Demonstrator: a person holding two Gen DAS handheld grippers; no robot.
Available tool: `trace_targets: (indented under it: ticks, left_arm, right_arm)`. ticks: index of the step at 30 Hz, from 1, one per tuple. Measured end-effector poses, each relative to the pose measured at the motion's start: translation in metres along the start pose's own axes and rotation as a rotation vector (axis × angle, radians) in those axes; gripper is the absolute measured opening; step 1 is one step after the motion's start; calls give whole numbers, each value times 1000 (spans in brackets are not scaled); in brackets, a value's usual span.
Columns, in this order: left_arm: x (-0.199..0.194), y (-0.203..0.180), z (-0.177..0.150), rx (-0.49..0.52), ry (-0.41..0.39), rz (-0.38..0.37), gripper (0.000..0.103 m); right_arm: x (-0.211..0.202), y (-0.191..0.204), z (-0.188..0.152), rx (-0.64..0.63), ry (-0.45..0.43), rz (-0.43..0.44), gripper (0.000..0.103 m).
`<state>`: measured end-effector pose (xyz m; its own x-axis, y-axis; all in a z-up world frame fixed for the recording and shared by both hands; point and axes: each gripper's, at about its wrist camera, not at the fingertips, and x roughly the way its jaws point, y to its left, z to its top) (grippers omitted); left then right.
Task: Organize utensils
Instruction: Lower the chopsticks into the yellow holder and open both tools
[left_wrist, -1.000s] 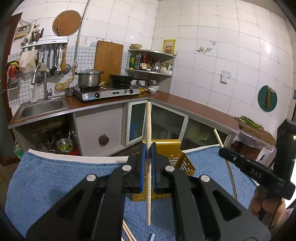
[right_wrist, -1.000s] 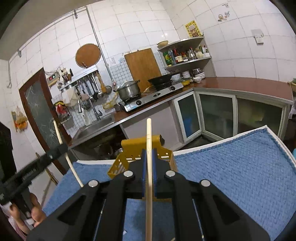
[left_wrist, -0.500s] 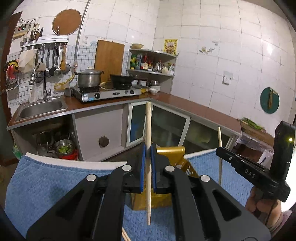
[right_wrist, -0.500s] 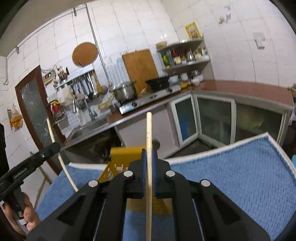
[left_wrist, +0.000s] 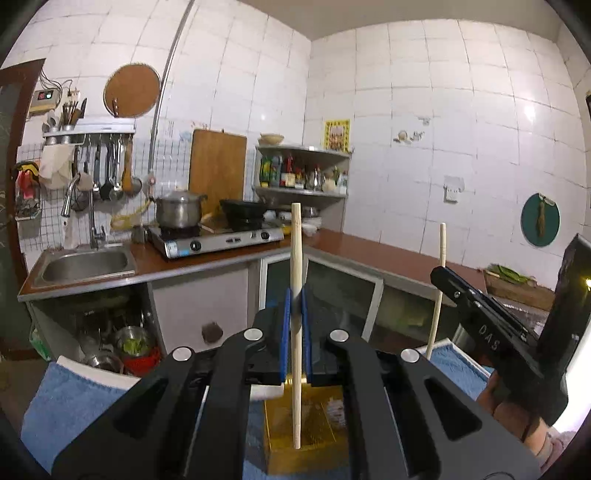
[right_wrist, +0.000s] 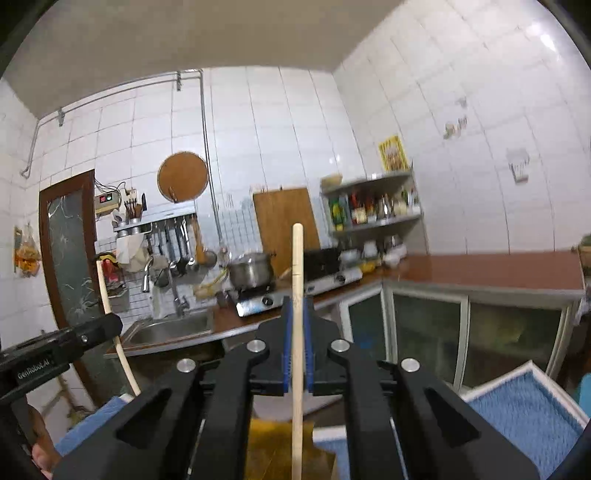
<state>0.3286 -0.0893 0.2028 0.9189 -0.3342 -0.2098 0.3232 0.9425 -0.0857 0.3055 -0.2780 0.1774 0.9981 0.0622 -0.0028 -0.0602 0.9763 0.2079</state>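
My left gripper (left_wrist: 294, 306) is shut on a pale wooden chopstick (left_wrist: 296, 266) that stands upright between its blue pads, lower end hanging over the yellow utensil basket (left_wrist: 314, 424). My right gripper (right_wrist: 295, 314) is shut on a second upright chopstick (right_wrist: 297, 288); the yellow basket (right_wrist: 273, 443) shows blurred just below it. In the left wrist view the right gripper (left_wrist: 441, 273) appears at the right edge with its chopstick (left_wrist: 440, 280). In the right wrist view the left gripper (right_wrist: 110, 325) shows at the left edge, its chopstick (right_wrist: 110, 317) held in it.
A blue towel (left_wrist: 74, 406) covers the surface under the basket; its white-edged corner (right_wrist: 528, 402) shows at lower right. Behind are a brown counter (left_wrist: 388, 258) with sink (left_wrist: 85, 264), gas stove (left_wrist: 218, 240) with pot and wok, corner shelf of bottles (left_wrist: 303, 177), and hanging utensils.
Both grippers have risen and tilted up with their chopsticks still gripped. The towel and basket have dropped to the bottom of both views; more wall and ceiling show.
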Motion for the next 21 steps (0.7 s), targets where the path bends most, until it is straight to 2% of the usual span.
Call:
trace_targets:
  ticks: [5,9,21]
  left_arm:
    - [33,8,-17,-38,8,-7,4]
    - [61,5,-40,-16,53,1,4]
    - [80,-1,-98,57,172,8,4]
  right_arm:
    - [17,0,-23,-25,-5,-11,6]
    - [29,-12,-37,-7,15,-10,6]
    - [43,-28,-96,-6,150,-22,6]
